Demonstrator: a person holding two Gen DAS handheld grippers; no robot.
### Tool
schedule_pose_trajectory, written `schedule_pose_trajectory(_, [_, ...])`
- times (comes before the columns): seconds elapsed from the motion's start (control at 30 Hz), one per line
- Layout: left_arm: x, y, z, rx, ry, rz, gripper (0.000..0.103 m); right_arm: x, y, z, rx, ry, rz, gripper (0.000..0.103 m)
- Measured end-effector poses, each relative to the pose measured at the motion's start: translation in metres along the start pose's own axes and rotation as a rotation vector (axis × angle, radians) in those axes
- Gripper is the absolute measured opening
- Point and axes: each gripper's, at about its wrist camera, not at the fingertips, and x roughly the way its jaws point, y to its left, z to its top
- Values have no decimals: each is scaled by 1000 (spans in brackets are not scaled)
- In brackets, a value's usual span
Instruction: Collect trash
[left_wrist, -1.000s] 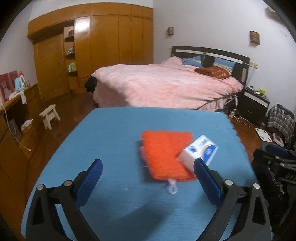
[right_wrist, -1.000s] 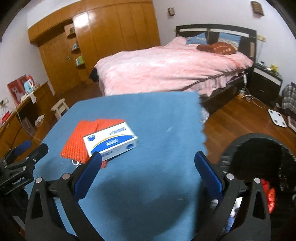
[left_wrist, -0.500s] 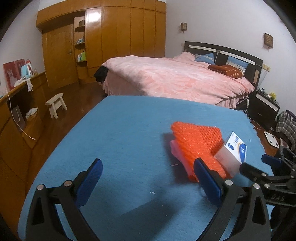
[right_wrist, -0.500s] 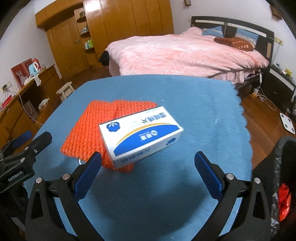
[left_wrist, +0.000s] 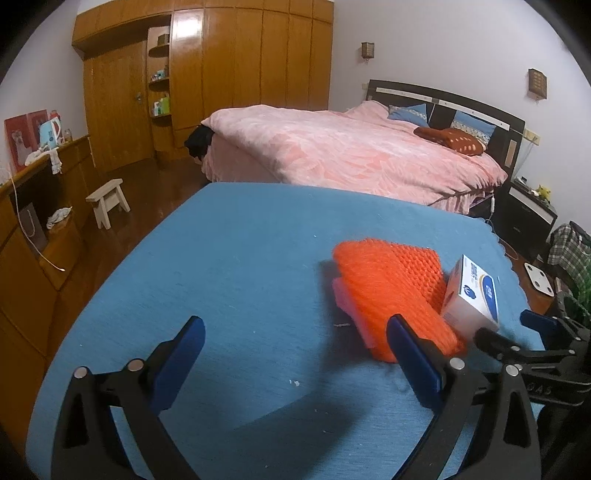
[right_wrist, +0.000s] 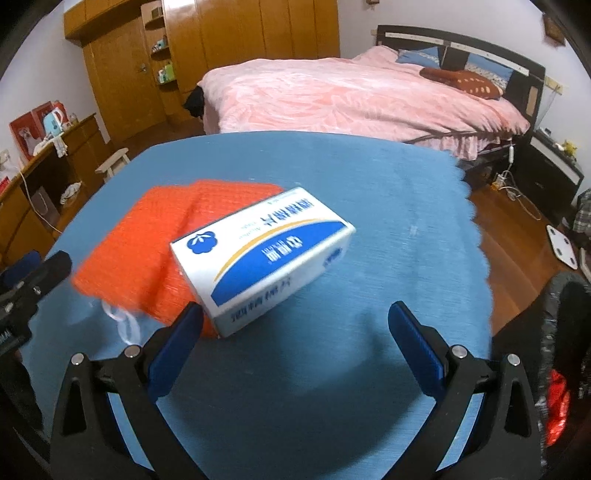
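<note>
Both grippers, left (left_wrist: 291, 356) and right (right_wrist: 293, 338), spread wide and empty; white-blue box (right_wrist: 262, 254) overlaps orange mesh bag (right_wrist: 147, 240), blue tablecloth (right_wrist: 388, 206) bare toward scalloped right edge (floor beyond).

White-blue box (right_wrist: 258, 254) tilted atop orange mesh (right_wrist: 147, 236).

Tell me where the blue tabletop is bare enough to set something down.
Bare: the blue tabletop left of the orange mesh, out to its far edge by the bed, and right of the white box. Crowded: where box and mesh overlap, ahead of the right gripper.
</note>
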Motion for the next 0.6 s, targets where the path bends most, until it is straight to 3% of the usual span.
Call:
schedule_pose_trajectory(0.27, [1,-7,-2,8,4,-5,97,-4,-41,-4,30,9,-96,97])
schedule_pose_trajectory(0.6, [2,-7,1,5,0,-2,97,-2,-11,13,53,-33,27,97])
